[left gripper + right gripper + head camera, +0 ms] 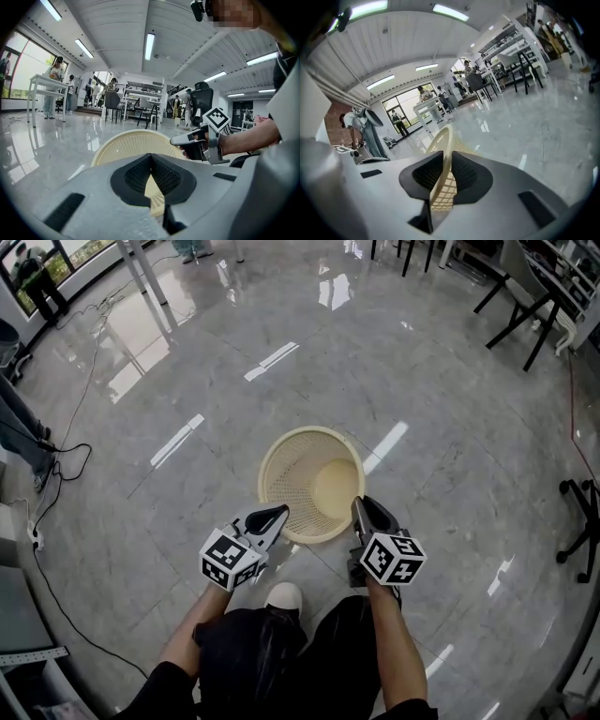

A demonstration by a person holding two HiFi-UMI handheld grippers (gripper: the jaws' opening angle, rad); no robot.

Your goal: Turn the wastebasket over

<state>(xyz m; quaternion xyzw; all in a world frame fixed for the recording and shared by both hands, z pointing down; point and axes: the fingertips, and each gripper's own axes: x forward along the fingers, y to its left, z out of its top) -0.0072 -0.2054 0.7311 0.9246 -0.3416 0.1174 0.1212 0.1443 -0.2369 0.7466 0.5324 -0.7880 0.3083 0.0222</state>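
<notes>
Right gripper view is showing your right hand-held gripper [447, 157] pinching the wastebasket [445, 136] by its rim. Your left hand-held gripper [150, 157] is clamping the rim likewise. The mesh is looking light and bendy, and the rim is probably the stiffest hold.

1. Left gripper [273, 517] sits at the near-left rim of the wastebasket [292, 439]. Its jaws are closed, with a strip of mesh pinched between the pads.
2. Right gripper [361, 511] sits at the near-right rim, its jaws clamped on the rim edge-on.
3. Both forearms reach forward toward the wastebasket, roughly parallel, with the grippers tipped slightly downward.
</notes>
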